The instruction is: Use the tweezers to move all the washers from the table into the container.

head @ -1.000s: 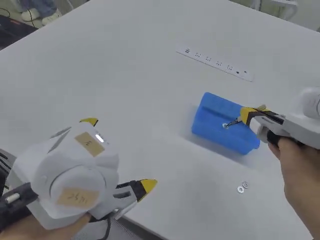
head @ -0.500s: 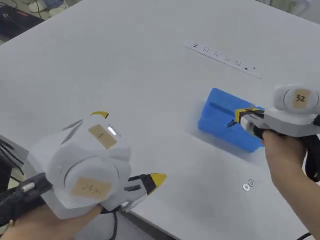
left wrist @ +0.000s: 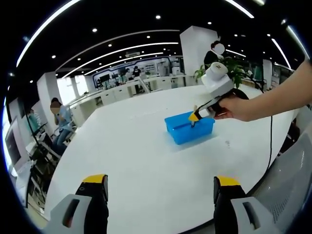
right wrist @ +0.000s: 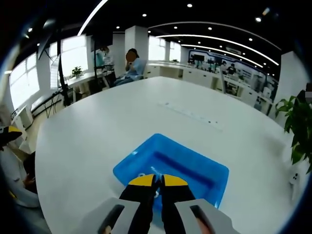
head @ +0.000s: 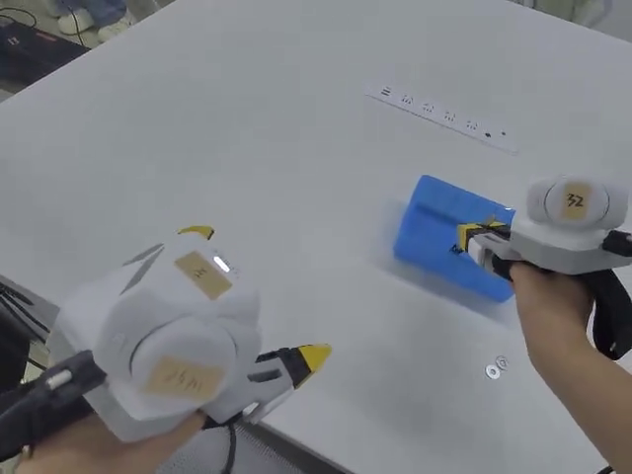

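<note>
A blue container [head: 434, 222] stands on the white table [head: 296, 148]. My right gripper [head: 472, 235] hovers over its right part, jaws shut on thin tweezers [right wrist: 156, 189] that point down into the container [right wrist: 185, 163]. Two small washers [head: 497, 367] lie on the table, in front of the container and below the right hand. My left gripper [head: 255, 293] hangs open and holds nothing near the table's front edge, well to the left of the container. From the left gripper [left wrist: 161, 183] view, the right gripper [left wrist: 195, 117] sits over the container [left wrist: 183, 131].
A white power strip [head: 444, 118] lies behind the container. The table's front edge [head: 326, 449] runs just under my left gripper. People sit at desks in the background of both gripper views.
My right gripper has rolled and drawn back a little over the container's right part, tweezers still in its jaws. The left gripper has stayed open in place. The head camera has shifted.
</note>
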